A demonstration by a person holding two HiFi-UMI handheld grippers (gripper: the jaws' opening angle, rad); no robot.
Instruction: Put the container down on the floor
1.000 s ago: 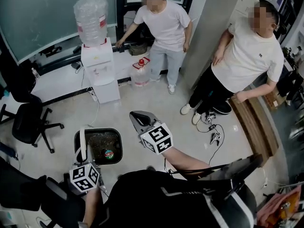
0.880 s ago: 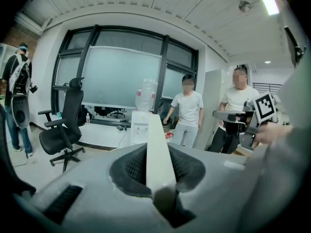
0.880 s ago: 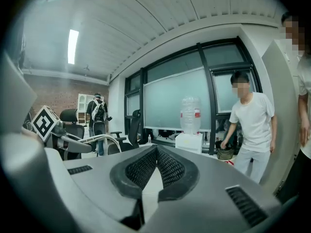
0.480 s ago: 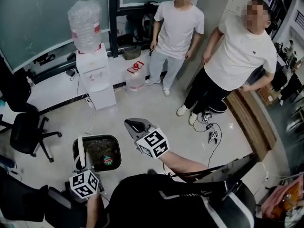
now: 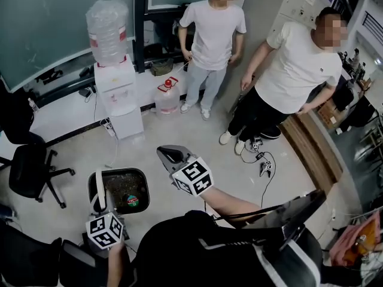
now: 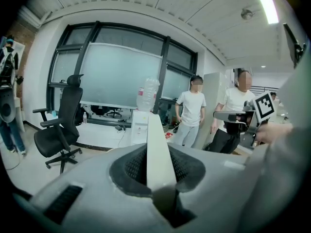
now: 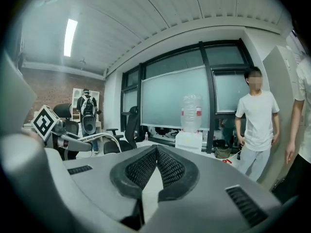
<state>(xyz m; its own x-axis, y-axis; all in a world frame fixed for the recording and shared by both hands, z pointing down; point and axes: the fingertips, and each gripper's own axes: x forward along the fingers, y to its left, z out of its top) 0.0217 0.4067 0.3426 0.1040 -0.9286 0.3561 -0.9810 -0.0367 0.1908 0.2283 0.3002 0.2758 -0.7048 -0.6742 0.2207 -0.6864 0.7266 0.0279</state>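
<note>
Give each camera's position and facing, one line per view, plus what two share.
Head view: on the person's head, aimed steeply down at the floor and container; torso, left gripper and right gripper show.
Left gripper view: on the left gripper, looking level toward the windows; jaws clamp the container's white strip.
Right gripper view: on the right gripper, also facing the windows; jaws shut, empty.
Shared: both gripper views catch the water dispenser.

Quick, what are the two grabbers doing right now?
Left gripper: closed on the white handle of the bin.
Right gripper: closed, holding nothing.
</note>
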